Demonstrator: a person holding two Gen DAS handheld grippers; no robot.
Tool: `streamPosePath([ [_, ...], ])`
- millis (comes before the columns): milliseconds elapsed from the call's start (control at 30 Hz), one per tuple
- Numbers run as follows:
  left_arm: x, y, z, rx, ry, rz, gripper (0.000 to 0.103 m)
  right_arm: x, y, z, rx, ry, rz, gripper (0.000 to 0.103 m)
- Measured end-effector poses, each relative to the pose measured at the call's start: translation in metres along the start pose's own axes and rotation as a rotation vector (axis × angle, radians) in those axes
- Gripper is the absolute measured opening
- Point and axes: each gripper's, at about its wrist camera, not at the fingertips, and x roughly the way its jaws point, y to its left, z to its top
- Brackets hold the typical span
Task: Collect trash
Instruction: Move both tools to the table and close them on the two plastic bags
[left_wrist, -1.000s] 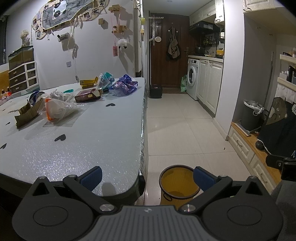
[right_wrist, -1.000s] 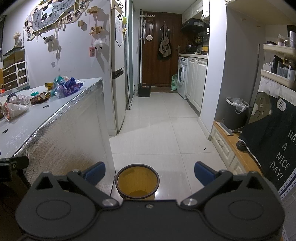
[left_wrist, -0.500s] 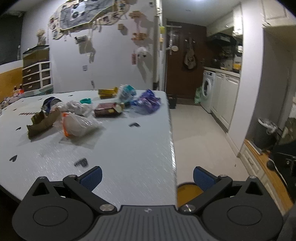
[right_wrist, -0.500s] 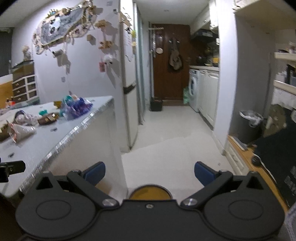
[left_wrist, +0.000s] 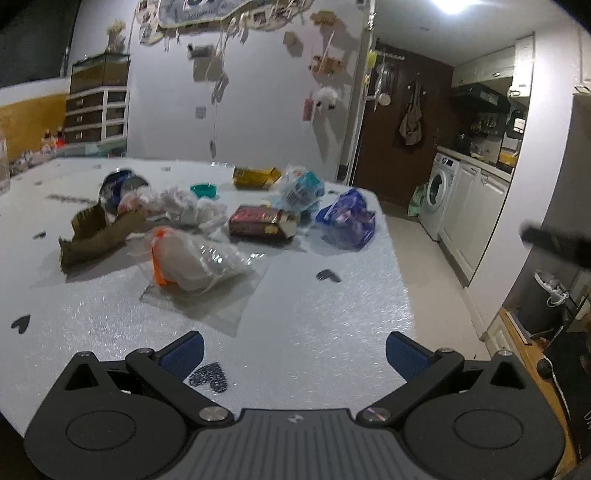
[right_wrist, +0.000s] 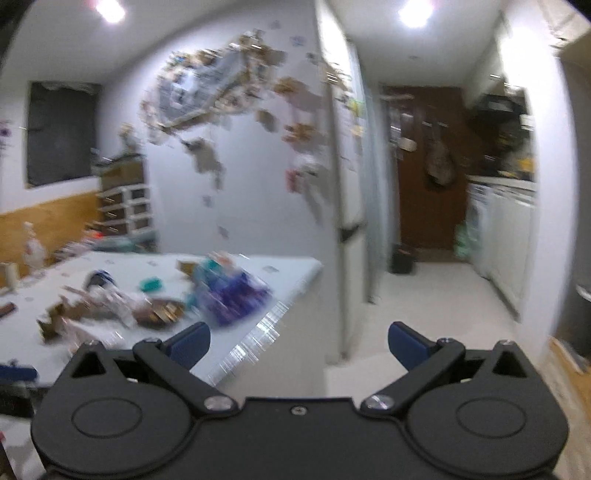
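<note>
Trash (left_wrist: 207, 236) lies heaped mid-table (left_wrist: 314, 317); we hold our left gripper (left_wrist: 293, 349) and right gripper (right_wrist: 297, 339) spread wide and empty, ready to pick.

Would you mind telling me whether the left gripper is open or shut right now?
Open. In the left wrist view the left gripper has its blue fingertips spread wide apart over the table, with nothing held between them.

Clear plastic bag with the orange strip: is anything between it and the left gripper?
Nothing visible. The left gripper is open above bare table, and the clear plastic bag lies ahead, slightly left. The brown box and torn cardboard sit beyond or beside it.
</note>
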Motion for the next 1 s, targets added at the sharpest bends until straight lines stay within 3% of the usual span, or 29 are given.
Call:
streamPosePath([
  [100,0.009,0.008,0.002,-0.003,0.031,0.035,0.103,0.032,0.002,0.013,-0.024,-0.053,0.099,0.103],
  [300,0.025,0.03,0.016,-0.058,0.056,0.059,0.103,0.117,0.011,0.022,-0.07,-0.002,0.214,0.103],
  [533,0.043,0.066,0.039,-0.279,-0.022,-0.039,0.103,0.194,0.028,0.003,-0.217,0.061,0.278,0.103],
  [767,0.062,0.085,0.049,-0.425,-0.079,-0.073,0.102,0.219,0.047,-0.007,-0.253,0.11,0.296,0.102],
  [1000,0.073,0.087,0.049,-0.433,-0.095,-0.062,0.09,0.226,0.057,-0.002,-0.19,0.14,0.344,0.074],
])
